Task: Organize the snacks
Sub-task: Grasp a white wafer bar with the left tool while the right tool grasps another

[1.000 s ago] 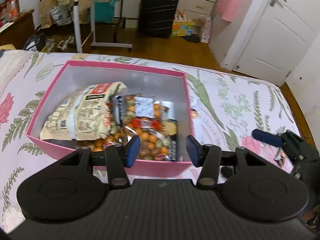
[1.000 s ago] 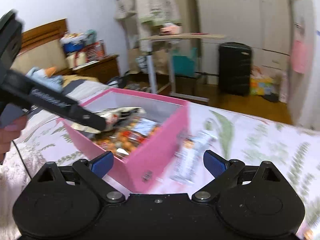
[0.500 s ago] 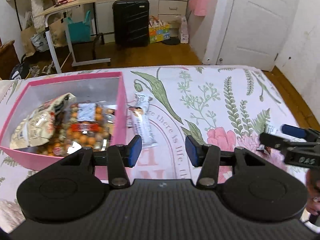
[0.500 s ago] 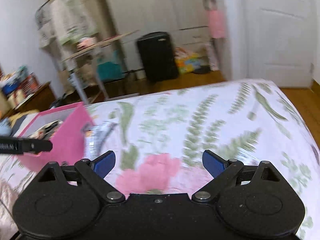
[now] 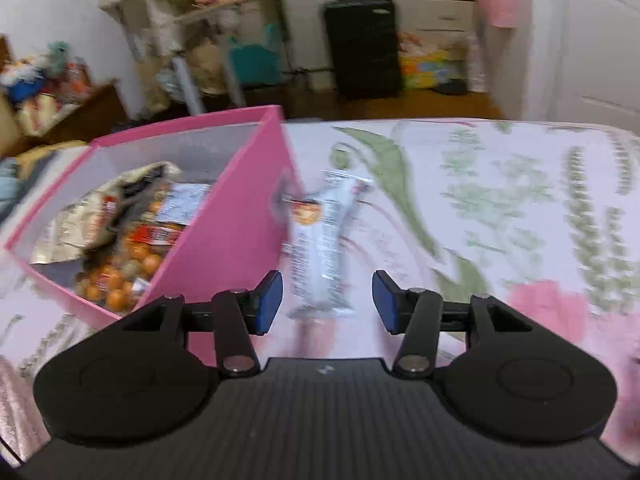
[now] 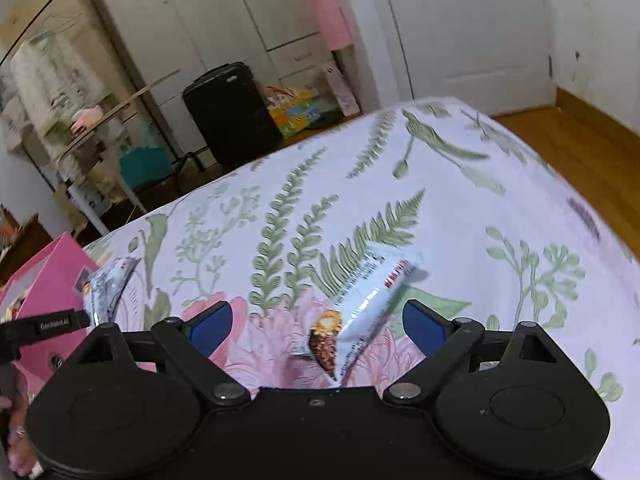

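The left gripper (image 5: 327, 300), released, frames a snack bar (image 5: 320, 248) beside the pink box (image 5: 236, 216); the right gripper (image 6: 318, 322), released, frames another bar (image 6: 360, 308) at lower centre on the bed (image 6: 500, 200).

Left gripper (image 5: 327, 304) jaws wide apart, blue pads (image 5: 269, 300) not touching anything. White snack bar wrapper (image 5: 323, 248) lies flat on the floral bedsheet (image 5: 500, 208), just right of the pink box (image 5: 228, 236), its near end between the pads; whether it touches the box wall can't be told through the blur. Inside the box: a crumpled cream snack bag (image 5: 100, 208) at the left, a clear pack of orange balls (image 5: 136, 256) toward the near corner. Beyond the box, a black suitcase (image 5: 362, 46) stands on the wood floor, with a folding table (image 5: 224, 40) to its left.
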A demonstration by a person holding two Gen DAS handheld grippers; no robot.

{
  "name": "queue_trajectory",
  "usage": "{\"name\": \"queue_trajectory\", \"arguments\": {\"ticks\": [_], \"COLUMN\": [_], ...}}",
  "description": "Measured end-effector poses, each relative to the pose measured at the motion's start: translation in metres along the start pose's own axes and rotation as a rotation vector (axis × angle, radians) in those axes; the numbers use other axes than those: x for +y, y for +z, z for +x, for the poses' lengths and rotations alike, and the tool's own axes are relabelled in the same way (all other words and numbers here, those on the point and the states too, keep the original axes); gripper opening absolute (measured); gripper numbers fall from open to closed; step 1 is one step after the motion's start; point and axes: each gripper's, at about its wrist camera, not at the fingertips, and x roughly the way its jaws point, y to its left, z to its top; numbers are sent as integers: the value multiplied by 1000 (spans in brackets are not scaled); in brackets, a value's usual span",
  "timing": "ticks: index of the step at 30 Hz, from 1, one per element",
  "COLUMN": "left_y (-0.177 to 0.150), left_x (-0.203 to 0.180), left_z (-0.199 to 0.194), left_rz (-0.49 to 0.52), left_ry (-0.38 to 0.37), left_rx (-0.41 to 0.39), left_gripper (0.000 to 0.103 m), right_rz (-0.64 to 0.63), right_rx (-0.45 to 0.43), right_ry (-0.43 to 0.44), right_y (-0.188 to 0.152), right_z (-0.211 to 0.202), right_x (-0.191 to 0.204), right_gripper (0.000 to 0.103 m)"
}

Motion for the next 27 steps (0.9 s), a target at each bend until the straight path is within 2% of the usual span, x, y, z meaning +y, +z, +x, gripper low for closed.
{"name": "queue_trajectory", "arguments": {"ticks": [1, 3, 8, 13, 15, 17, 18, 19, 22, 27], "left_y": [0, 1, 6, 11, 13, 14, 14, 14, 13, 12], "left_x": [-1, -1, -7, -14, -17, -18, -18, -19, -17, -2], "left_z": [4, 11, 24, 44, 52, 59, 62, 64, 59, 35], "left_rz": [1, 10, 37, 38, 42, 43, 51, 62, 95, 69], "left_ry": [40, 64, 42, 95, 88, 83, 72, 63, 38, -84], "left_rx": [-9, -21, -1, 17, 37, 60, 82, 100, 101, 125], "left_gripper": [49, 49, 49, 49, 49, 47, 43, 31, 25, 24], "right_rz": [13, 41, 97, 95, 85, 84, 76, 67, 75, 62], "right_rx": [5, 13, 8, 14, 13, 6, 8, 18, 15, 42], "right_ry": [2, 14, 36, 66, 56, 45, 34, 15, 8, 25], "right_y": [-1, -3, -7, -5, -4, -4, -4, -4, -4, -3], "right_z": [4, 11, 23, 32, 36, 38, 39, 40, 36, 26], "right_x": [-3, -8, -13, -7, -3, 0, 1, 2, 4, 11], "right_gripper": [93, 92, 91, 91, 90, 78, 50, 31, 30, 30]}}
